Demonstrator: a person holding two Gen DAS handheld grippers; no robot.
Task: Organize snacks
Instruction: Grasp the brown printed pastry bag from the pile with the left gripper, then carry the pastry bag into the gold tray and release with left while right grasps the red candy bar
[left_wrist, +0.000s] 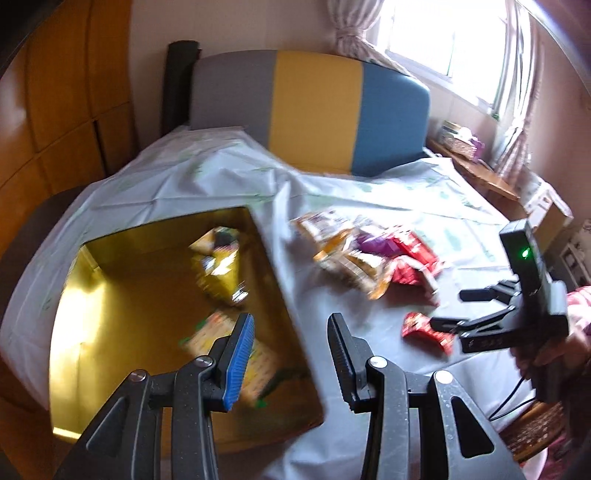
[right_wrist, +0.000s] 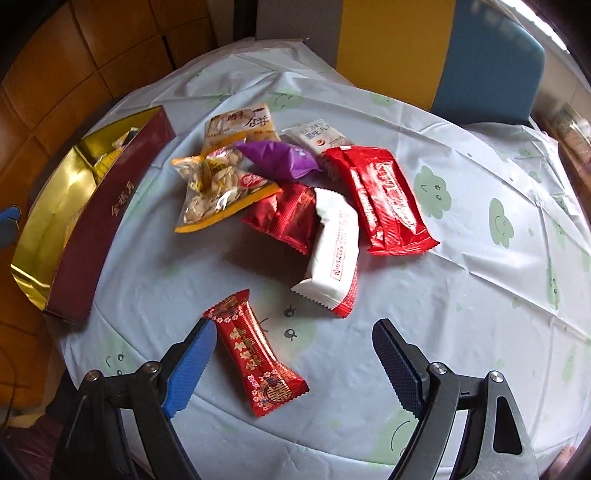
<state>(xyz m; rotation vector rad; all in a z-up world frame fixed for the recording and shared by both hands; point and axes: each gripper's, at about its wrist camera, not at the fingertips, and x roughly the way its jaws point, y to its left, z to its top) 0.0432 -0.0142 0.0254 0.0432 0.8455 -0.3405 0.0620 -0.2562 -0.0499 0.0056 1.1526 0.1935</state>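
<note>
Right wrist view: at the table's left edge sits the gold-lined maroon cardboard box (right_wrist: 92, 229); the loose pile of snack packets (right_wrist: 295, 184) lies mid-table; the small red patterned candy packet (right_wrist: 255, 350) lies nearer, between the right gripper's (right_wrist: 295, 354) released fingers. Left gripper (left_wrist: 291, 350) hangs parted, empty, over the box rim.

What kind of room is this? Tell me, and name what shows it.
Probably a room in a home. A curtained window, wooden cabinet doors and a colour-striped chair surround a table under a cloud-print cloth strewn with snack packets.
</note>
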